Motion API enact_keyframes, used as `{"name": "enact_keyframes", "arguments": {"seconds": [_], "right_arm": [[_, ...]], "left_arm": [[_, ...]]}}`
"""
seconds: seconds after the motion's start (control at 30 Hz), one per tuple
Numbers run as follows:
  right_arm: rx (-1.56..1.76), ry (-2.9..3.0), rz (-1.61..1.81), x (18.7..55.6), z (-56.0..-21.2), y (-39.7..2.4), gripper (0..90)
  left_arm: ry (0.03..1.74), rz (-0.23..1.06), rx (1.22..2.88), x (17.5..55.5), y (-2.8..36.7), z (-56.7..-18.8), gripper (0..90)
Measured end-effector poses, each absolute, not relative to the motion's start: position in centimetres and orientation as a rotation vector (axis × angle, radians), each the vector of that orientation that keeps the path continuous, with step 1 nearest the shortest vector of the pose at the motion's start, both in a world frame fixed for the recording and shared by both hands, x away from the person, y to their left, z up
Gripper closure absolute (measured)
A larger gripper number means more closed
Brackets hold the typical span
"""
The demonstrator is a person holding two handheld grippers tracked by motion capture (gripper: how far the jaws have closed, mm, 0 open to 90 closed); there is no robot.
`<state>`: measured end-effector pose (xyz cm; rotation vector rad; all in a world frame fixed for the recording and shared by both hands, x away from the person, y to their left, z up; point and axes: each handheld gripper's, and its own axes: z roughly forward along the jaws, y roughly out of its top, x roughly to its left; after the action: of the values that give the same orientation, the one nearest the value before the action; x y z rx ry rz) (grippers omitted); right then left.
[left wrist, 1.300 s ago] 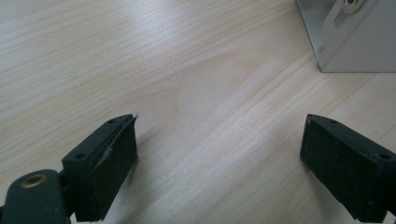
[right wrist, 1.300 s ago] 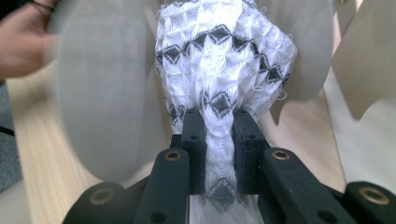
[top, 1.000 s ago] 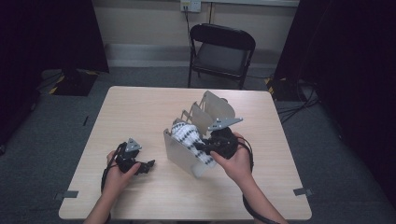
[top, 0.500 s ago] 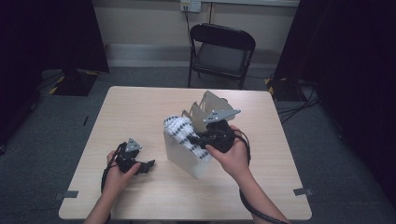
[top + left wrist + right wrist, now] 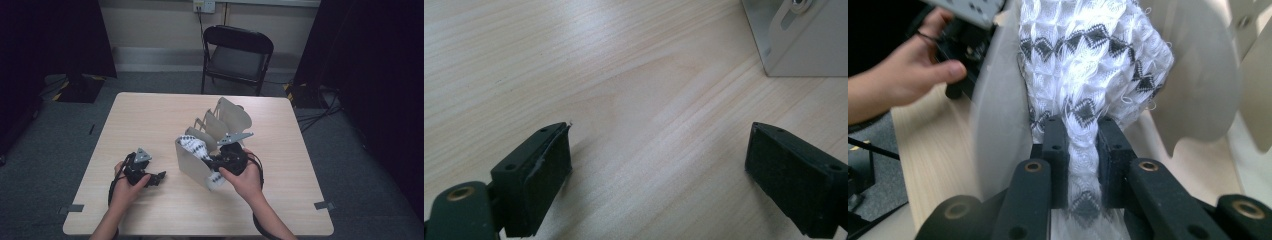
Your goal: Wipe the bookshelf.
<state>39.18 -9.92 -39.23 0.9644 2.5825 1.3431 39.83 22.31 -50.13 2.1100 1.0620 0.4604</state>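
Observation:
A white knitted cloth with black diamond patterns (image 5: 1088, 65) hangs between two plates of a pale metal divider rack (image 5: 220, 122) in the middle of the table. My right gripper (image 5: 1083, 145) is shut on a bunched strip of this cloth (image 5: 197, 147), low in the rack's front slot. In the high view the right gripper (image 5: 227, 159) sits at the rack's near right side. My left gripper (image 5: 152, 176) rests on the table to the left of the rack, its jaws wide apart over bare wood (image 5: 659, 145). A corner of the rack (image 5: 799, 40) shows beyond it.
The light wooden table (image 5: 150, 115) has free room at the left, back and front. A black folding chair (image 5: 235, 55) stands behind the far edge. Dark curtains flank the room and cables lie on the grey carpet.
My right gripper rose with the cloth half a second ago and has now come down again, drawing the cloth lower into the rack's front slot. The left gripper has stayed in place.

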Motion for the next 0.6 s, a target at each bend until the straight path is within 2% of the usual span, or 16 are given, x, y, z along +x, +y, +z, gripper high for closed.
{"name": "enact_keyframes", "arguments": {"seconds": [0.6], "right_arm": [[1.062,2.654,1.218,39.1,-45.6,-10.1,77.5]], "left_arm": [[1.061,0.462,2.112,39.8,22.3,-50.1,11.0]]}}
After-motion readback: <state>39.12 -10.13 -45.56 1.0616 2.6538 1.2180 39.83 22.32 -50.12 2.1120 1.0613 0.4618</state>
